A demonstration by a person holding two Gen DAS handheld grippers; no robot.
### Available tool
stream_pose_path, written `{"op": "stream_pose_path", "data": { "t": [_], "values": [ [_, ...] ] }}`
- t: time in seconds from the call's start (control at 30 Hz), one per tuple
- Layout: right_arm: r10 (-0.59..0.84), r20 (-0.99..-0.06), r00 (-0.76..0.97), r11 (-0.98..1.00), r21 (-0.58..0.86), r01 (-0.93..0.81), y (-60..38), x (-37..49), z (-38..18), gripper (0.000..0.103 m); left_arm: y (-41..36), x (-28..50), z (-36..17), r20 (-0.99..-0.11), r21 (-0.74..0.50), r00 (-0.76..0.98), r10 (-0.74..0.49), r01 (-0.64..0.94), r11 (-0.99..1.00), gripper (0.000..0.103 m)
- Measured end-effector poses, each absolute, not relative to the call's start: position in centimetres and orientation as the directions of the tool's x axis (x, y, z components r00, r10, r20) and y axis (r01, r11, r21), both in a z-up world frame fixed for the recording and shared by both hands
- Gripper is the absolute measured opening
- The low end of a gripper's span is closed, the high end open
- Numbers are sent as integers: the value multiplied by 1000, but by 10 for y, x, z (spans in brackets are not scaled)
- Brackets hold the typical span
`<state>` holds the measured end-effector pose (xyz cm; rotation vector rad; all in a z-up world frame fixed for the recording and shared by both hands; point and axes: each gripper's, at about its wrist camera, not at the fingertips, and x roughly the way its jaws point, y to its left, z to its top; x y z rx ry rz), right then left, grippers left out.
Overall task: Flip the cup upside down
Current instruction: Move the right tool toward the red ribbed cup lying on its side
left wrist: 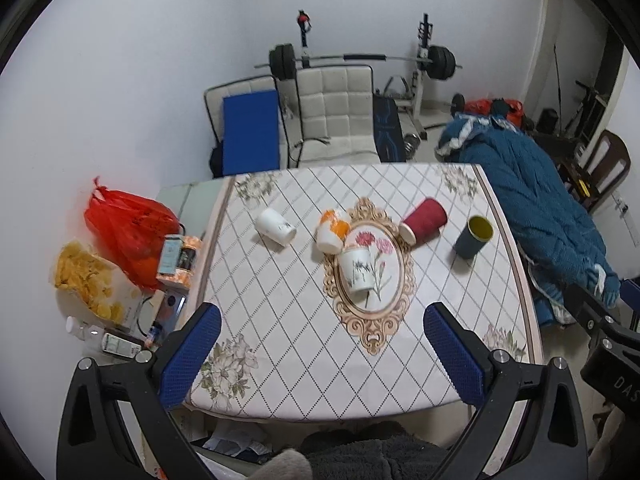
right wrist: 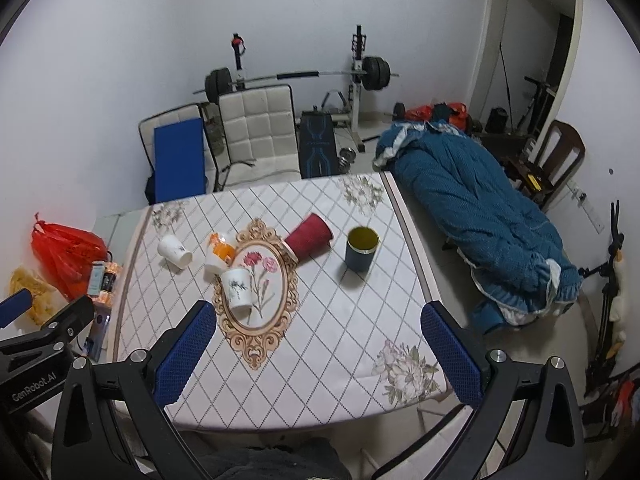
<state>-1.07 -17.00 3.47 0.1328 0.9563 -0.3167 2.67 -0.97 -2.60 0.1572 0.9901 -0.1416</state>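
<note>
Left tool (left wrist: 322, 344) wide apart, empty, above the near edge of the surface (left wrist: 280, 360). From left: plain white cup (left wrist: 275, 227) tipped over; orange-and-white cup (left wrist: 332, 231) leaning, probably against the floral white cup (left wrist: 357, 270), which looks rim-down on the oval medallion; red paper cup (left wrist: 424, 220) on its side; dark blue cup (left wrist: 474, 237) upright, yellow inside, mouth open upward, well apart at the right. Right tool (right wrist: 319, 344) also spread apart, empty, short of the cups.

Dark blue cup (right wrist: 361, 254), yellow inside, upright, mouth up.
</note>
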Motion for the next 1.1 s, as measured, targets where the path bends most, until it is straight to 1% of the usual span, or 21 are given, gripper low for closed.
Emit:
{"op": "stream_pose_path", "data": {
  "t": [0.1, 0.23, 0.43, 0.63, 0.87, 1.03, 1.1],
  "values": [
    [-213, -844, 492, 938, -36, 345, -175, -6, 11, 103, -11, 34, -48, -853, 79, 521, -46, 216, 973, 103],
    [-230, -883, 408, 923, -65, 379, -186, 2, -35, 103, -15, 48, -85, -886, 84, 461, -40, 246, 966, 103],
    [-185, -942, 281, 911, -57, 408, -212, 10, -110, 103, -32, 71, -131, -919, 128, 393, 17, 257, 958, 103],
    [-117, -978, 171, 907, -35, 420, -244, 20, -178, 103, -56, 102, -178, -948, 166, 306, 87, 244, 956, 103],
    [-28, -998, 65, 906, 2, 423, -284, 42, -242, 103, -101, 146, -220, -965, 189, 227, 133, 246, 951, 103],
    [-3, -1000, 5, 908, -1, 419, -312, 69, -279, 103, -142, 182, -236, -957, 235, 242, 160, 324, 917, 103],
    [4, -1000, -9, 910, 0, 415, -320, 78, -289, 103, -160, 197, -243, -948, 272, 261, 182, 372, 887, 103]
  ]
}}
